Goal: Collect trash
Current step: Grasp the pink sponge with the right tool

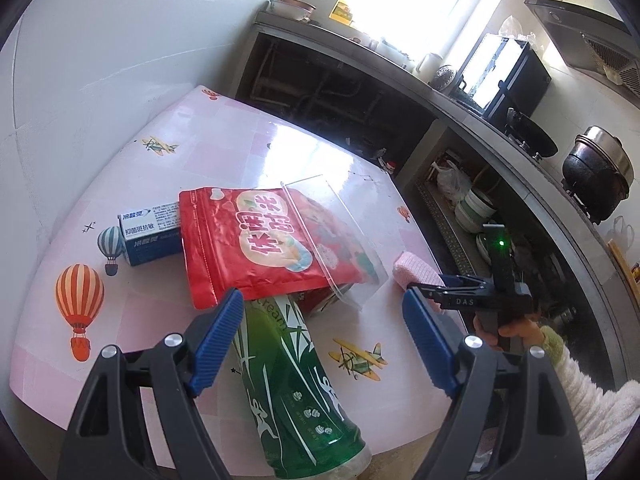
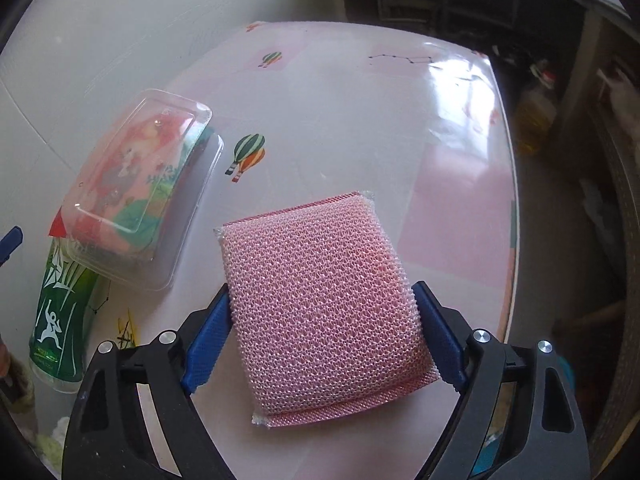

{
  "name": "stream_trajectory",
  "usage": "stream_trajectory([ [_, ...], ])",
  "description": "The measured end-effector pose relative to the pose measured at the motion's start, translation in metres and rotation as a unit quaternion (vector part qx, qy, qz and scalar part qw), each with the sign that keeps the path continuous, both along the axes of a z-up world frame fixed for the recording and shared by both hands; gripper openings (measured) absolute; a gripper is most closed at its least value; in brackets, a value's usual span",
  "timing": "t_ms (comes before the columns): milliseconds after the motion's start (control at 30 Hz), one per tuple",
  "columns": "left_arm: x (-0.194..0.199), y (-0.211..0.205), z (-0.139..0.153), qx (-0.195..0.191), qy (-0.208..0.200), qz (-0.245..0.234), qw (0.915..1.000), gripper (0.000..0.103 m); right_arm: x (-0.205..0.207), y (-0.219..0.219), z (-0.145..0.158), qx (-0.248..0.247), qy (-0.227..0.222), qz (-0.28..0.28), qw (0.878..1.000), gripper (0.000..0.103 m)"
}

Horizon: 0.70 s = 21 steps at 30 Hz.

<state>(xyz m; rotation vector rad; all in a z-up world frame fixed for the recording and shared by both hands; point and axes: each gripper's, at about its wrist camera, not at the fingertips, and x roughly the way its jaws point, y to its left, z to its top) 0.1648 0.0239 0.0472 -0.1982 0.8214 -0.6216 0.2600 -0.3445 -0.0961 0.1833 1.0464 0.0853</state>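
One pink mesh sponge (image 2: 324,304), cushion-shaped with an open weave, sits on the tabletop (image 2: 440,152) gripped between my right claw (image 2: 322,344) pads. My left claw (image 1: 324,344) gapes wide, holding nothing, above the green tube (image 1: 296,392); a red pouch (image 1: 256,248) and clear tray (image 1: 340,240) overlap its far end.

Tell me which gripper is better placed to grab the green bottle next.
Left. The left gripper is open with the green bottle lying between its fingers. The right gripper is shut on the pink sponge.
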Motion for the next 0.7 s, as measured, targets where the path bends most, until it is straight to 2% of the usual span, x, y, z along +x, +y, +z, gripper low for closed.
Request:
stream_trajectory([
  [100,0.004,-0.005,-0.001,0.000,0.003,-0.005,1.0000,0.079,-0.030,0.000,-0.002,0.012,-0.002,-0.042,0.999,0.083],
  [233,0.008,-0.014,-0.003,0.010,0.005,-0.006,0.9999,0.079,-0.060,0.003,0.002,0.033,-0.017,-0.064,0.997,0.086],
  [367,0.013,-0.017,-0.006,0.026,0.008,0.011,0.9996,0.079,-0.069,0.000,0.033,0.054,-0.060,-0.081,0.993,0.091],
  [467,0.020,-0.020,-0.007,0.046,0.005,0.030,0.9985,0.079,-0.046,0.004,0.067,0.096,-0.097,-0.059,0.989,0.094],
  [567,0.031,-0.022,-0.008,0.068,-0.008,0.053,0.9963,0.079,-0.021,0.026,0.086,0.147,-0.114,-0.011,0.983,0.095],
  [700,0.045,-0.029,-0.013,0.111,-0.027,0.071,0.9910,0.076,0.031,0.057,0.077,0.207,-0.075,0.022,0.975,0.095],
])
